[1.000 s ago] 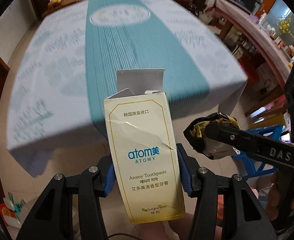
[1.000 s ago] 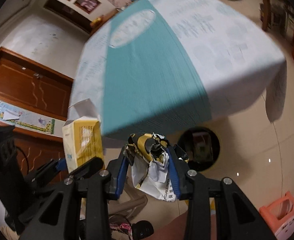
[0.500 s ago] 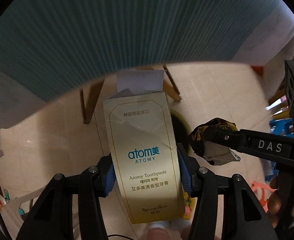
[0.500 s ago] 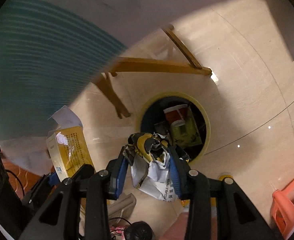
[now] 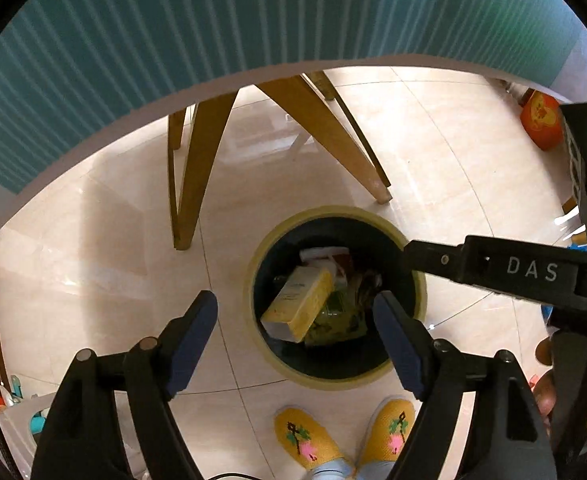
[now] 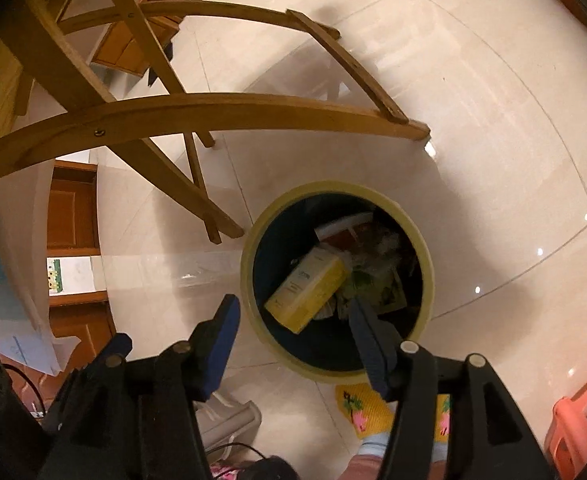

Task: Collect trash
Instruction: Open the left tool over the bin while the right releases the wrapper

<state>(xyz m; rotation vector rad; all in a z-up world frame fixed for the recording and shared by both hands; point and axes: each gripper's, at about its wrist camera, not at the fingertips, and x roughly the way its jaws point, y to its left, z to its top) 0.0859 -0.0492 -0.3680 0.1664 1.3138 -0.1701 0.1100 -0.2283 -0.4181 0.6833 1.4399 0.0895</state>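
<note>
Now both loads are gone from the jaws: the yellow cardboard toothpaste box (image 5: 299, 304) lies slanted inside the round, dark bin with a pale yellow rim (image 5: 420, 280), on top of other rubbish, and the crumpled black-and-yellow wrapper cannot be picked out among it. The left gripper (image 5: 295, 330) is opening, fingers spread with nothing between them; the right gripper (image 6: 293, 326) is likewise opening and empty. A second ago each clamped its piece above the teal-striped tablecloth (image 5: 253, 20); since then both have dropped to the tiled floor beside the wooden table legs (image 5: 197, 168). This pair of items looks collected.
</note>
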